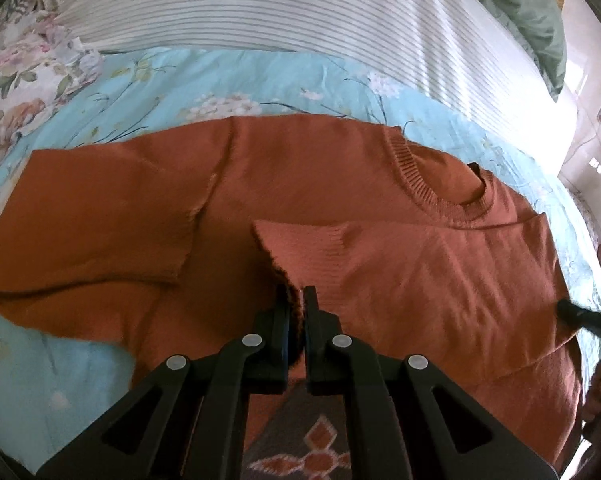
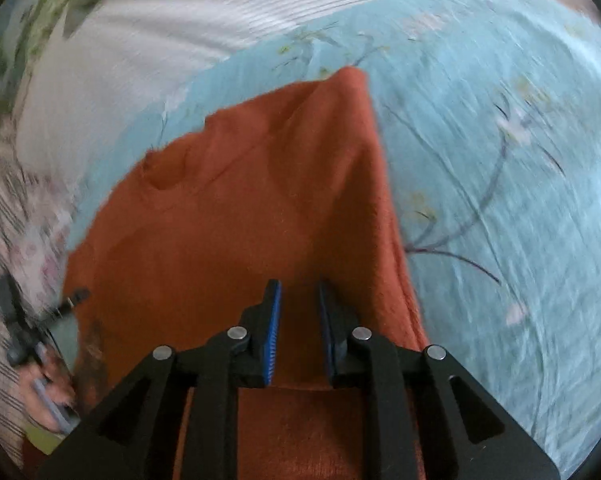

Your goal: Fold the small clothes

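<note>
A rust-orange knit sweater (image 1: 340, 184) lies flat on a light-blue floral bedsheet (image 1: 220, 80), collar to the far right. Its right sleeve is folded across the chest. My left gripper (image 1: 296, 296) is shut on the cuff of that sleeve (image 1: 300, 248). The other sleeve (image 1: 100, 224) lies spread out to the left. In the right wrist view, which is blurred, my right gripper (image 2: 298, 292) is open, with its jaws a little apart over the sweater (image 2: 228, 220) near its right folded edge. It holds nothing. Its tip also shows in the left wrist view (image 1: 568, 312) at the sweater's right edge.
A white striped pillow or cover (image 1: 280, 8) lies beyond the sheet, with a green cloth (image 1: 532, 12) at the far right. A patterned part of the sweater (image 1: 308, 452) shows under my left gripper. The person's hand with the left gripper (image 2: 32, 320) shows at the left of the right wrist view.
</note>
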A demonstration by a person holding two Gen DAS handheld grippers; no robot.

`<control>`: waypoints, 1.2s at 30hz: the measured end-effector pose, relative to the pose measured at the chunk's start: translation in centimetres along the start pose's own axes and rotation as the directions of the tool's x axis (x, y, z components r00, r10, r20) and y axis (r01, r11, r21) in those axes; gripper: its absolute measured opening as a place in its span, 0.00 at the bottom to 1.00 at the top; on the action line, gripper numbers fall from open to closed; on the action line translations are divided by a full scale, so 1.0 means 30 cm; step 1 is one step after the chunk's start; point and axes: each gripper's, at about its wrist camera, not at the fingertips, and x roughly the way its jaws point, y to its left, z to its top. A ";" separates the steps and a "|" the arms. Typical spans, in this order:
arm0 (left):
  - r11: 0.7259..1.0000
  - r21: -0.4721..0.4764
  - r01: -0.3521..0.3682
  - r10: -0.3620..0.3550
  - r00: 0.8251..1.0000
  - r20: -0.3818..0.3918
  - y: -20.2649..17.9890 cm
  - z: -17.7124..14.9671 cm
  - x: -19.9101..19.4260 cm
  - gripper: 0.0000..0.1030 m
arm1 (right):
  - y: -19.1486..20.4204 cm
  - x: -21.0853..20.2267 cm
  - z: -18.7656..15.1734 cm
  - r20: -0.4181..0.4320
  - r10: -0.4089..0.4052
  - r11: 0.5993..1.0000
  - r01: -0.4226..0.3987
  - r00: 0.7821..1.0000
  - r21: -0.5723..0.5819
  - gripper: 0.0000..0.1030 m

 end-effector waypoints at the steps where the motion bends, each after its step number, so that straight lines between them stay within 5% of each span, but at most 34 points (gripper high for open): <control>1: 1.000 -0.006 -0.010 0.010 1.000 0.002 0.017 -0.010 -0.017 0.06 | -0.002 -0.014 -0.002 -0.007 -0.018 1.000 0.018 1.000 0.012 0.20; 3: 0.999 -0.020 -0.028 0.028 1.000 0.006 0.056 -0.029 -0.048 0.05 | 0.020 -0.019 -0.006 -0.036 -0.034 0.999 0.034 0.999 -0.005 0.36; 5: 0.998 -0.052 -0.036 0.036 0.999 0.009 0.114 -0.045 -0.087 0.05 | 0.061 -0.027 -0.017 -0.037 0.012 0.999 -0.013 0.999 -0.030 0.89; 6: 0.997 -0.063 -0.041 0.042 0.999 0.014 0.138 -0.050 -0.104 0.05 | 0.083 -0.029 -0.025 -0.033 0.034 0.998 -0.035 0.999 -0.050 0.99; 12: 0.991 -0.077 -0.107 0.111 0.992 0.054 0.231 -0.024 -0.188 0.05 | 0.089 -0.018 -0.069 0.025 0.026 0.997 -0.024 0.999 -0.077 1.00; 14: 0.992 -0.056 -0.116 0.119 0.991 0.058 0.235 0.002 -0.190 0.13 | 0.100 -0.010 -0.080 0.042 0.017 0.996 -0.013 0.999 -0.093 1.00; 16: 0.993 -0.021 -0.120 0.121 0.991 0.052 0.220 0.030 -0.169 0.37 | 0.123 0.001 -0.088 0.030 -0.026 0.986 0.030 0.999 -0.161 1.00; 19: 0.993 0.041 -0.107 0.106 0.994 0.025 0.179 0.066 -0.120 0.46 | 0.160 0.004 -0.088 0.002 -0.079 0.972 0.077 0.997 -0.223 1.00; 22: 0.986 0.124 -0.113 0.114 0.993 -0.004 0.116 0.082 -0.056 0.56 | 0.145 -0.054 -0.082 0.023 0.012 0.989 -0.008 1.000 -0.145 1.00; 26: 0.967 0.138 -0.216 0.222 0.974 -0.033 0.129 0.097 0.022 0.52 | 0.174 -0.155 -0.097 0.081 0.123 0.986 -0.112 0.989 -0.124 1.00; 29: 0.986 0.060 -0.158 0.162 0.985 -0.063 0.196 0.106 0.040 0.31 | 0.218 -0.179 -0.110 0.068 0.150 0.984 -0.142 0.986 -0.111 1.00; 30: 0.988 0.033 -0.148 0.150 0.987 -0.059 0.214 0.107 0.035 0.10 | 0.228 -0.180 -0.117 0.053 0.149 0.983 -0.143 0.987 -0.113 1.00; 36: 0.993 -0.012 -0.119 0.119 0.992 0.037 0.208 0.117 -0.066 0.06 | 0.291 -0.136 -0.163 0.011 0.135 0.980 -0.132 0.991 -0.147 0.93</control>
